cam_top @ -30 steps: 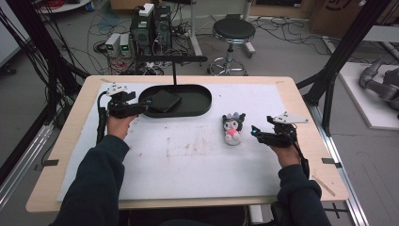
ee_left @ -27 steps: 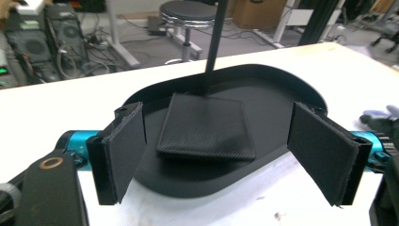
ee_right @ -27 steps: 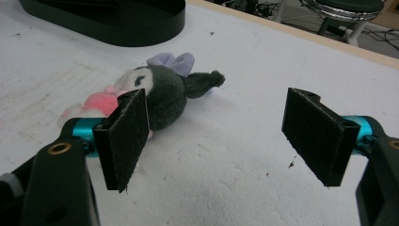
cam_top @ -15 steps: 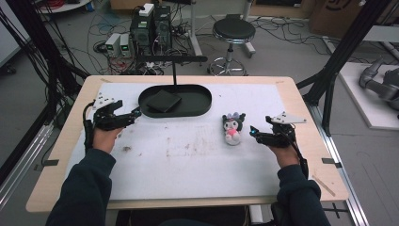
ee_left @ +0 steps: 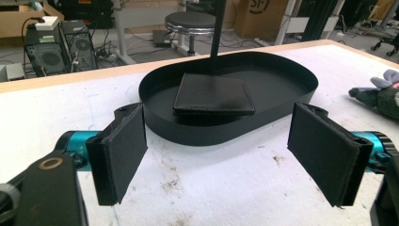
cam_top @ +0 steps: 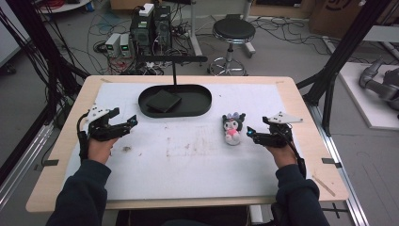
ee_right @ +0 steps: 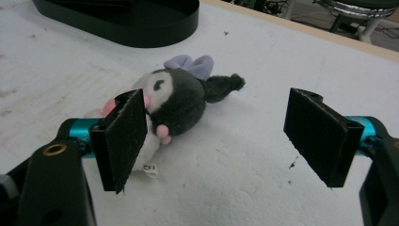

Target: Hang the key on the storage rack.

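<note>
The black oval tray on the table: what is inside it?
Inside the tray lies one flat black square wallet, toward its left half. The rest of the tray floor looks bare. What is under the wallet is hidden.

The right gripper [ee_right: 214, 136] hides part of the plush toy [ee_right: 176, 101].

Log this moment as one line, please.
left tongs: open, empty, facing tray | right tongs: open, beside plush toy | wallet: in tray

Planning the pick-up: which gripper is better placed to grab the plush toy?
Right. The right gripper has open jaws facing the plush toy close by; the left gripper is far off by the black tray.
</note>
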Demonstrator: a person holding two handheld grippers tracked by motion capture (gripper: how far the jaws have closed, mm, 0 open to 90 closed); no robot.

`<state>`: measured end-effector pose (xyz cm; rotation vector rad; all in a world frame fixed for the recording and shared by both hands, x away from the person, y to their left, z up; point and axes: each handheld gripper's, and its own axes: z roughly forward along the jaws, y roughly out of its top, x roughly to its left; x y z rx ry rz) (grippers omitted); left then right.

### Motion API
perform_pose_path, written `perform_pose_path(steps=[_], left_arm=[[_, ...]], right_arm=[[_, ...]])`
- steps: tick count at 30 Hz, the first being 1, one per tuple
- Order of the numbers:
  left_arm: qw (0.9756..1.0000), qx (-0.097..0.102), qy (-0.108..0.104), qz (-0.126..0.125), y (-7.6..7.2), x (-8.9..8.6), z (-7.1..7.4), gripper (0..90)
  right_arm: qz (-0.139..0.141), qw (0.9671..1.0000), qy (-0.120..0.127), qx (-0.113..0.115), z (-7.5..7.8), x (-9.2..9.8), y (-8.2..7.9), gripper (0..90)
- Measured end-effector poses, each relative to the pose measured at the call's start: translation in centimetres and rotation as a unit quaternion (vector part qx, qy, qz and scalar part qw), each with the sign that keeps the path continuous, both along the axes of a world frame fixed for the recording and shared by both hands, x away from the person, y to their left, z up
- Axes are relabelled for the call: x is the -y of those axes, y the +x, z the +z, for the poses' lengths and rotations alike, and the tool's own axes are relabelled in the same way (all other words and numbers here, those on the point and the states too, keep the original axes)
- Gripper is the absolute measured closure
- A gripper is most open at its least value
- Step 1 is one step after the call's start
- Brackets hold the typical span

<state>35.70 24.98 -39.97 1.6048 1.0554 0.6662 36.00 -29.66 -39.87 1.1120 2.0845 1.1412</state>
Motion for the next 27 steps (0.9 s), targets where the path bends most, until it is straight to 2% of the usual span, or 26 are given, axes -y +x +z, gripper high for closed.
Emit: perform_pose_path(steps=[5, 10, 13, 14, 17, 19, 20, 21, 22, 23, 24, 25, 26, 27], left_arm=[[1.0000, 0.001, 0.004, -0.003, -0.4, -0.1, -0.6, 20.2], [1.0000, 0.003, 0.003, 0.001, -0.5, -0.3, -0.6, 20.4], [1.0000, -0.001, 0.007, -0.002, -0.6, -0.2, -1.0, 20.8], [1.0000, -0.002, 0.005, -0.002, -0.5, -0.2, -1.1, 21.0], [1.0000, -0.005, 0.001, -0.003, -0.5, -0.3, -1.2, 21.1], [1.0000, -0.008, 0.001, -0.004, -0.4, -0.3, -1.2, 21.5], [0.9999, -0.009, 0.001, -0.006, -0.4, -0.2, -1.3, 21.6], [0.9999, -0.011, 0.003, -0.007, -0.4, -0.2, -1.3, 21.6], [0.9999, -0.013, 0.005, -0.009, -0.4, -0.1, -1.4, 21.6], [0.9999, -0.013, 0.004, -0.010, -0.4, -0.1, -1.4, 21.6], [0.9998, -0.013, 0.004, -0.013, -0.3, 0.0, -1.5, 21.8], [0.9998, -0.014, 0.005, -0.013, -0.4, 0.0, -1.5, 21.8], [0.9998, -0.014, 0.004, -0.014, -0.3, 0.0, -1.5, 21.8], [0.9998, -0.014, 0.005, -0.016, -0.3, 0.0, -1.5, 21.8]], right_arm=[[0.003, 1.0000, 0.002, 0.002, 0.3, -1.3, 0.1, 22.0], [-0.015, 0.9999, -0.006, 0.002, 0.8, -2.6, 0.5, 22.0], [-0.031, 0.9994, -0.016, -0.006, 0.8, -3.8, 1.2, 22.1], [-0.038, 0.9989, -0.024, -0.015, 0.6, -4.6, 1.8, 22.1], [-0.038, 0.9987, -0.023, -0.024, 0.4, -5.5, 2.3, 22.1], [-0.037, 0.9982, -0.032, -0.033, 0.1, -6.5, 2.6, 22.1], [-0.037, 0.9973, -0.044, -0.044, -0.3, -7.4, 3.0, 22.1], [-0.037, 0.9973, -0.044, -0.044, -0.3, -7.4, 3.0, 22.1], [-0.041, 0.9959, -0.062, -0.051, -0.9, -8.2, 3.4, 22.1], [-0.041, 0.9959, -0.062, -0.051, -0.9, -8.2, 3.4, 22.1], [-0.054, 0.9927, -0.084, -0.067, -1.4, -8.9, 3.6, 24.4], [-0.054, 0.9927, -0.084, -0.067, -1.4, -8.9, 3.6, 24.4], [-0.065, 0.9906, -0.097, -0.072, -1.7, -9.1, 3.7, 25.0], [-0.070, 0.9898, -0.098, -0.075, -1.9, -9.2, 3.8, 25.0]])
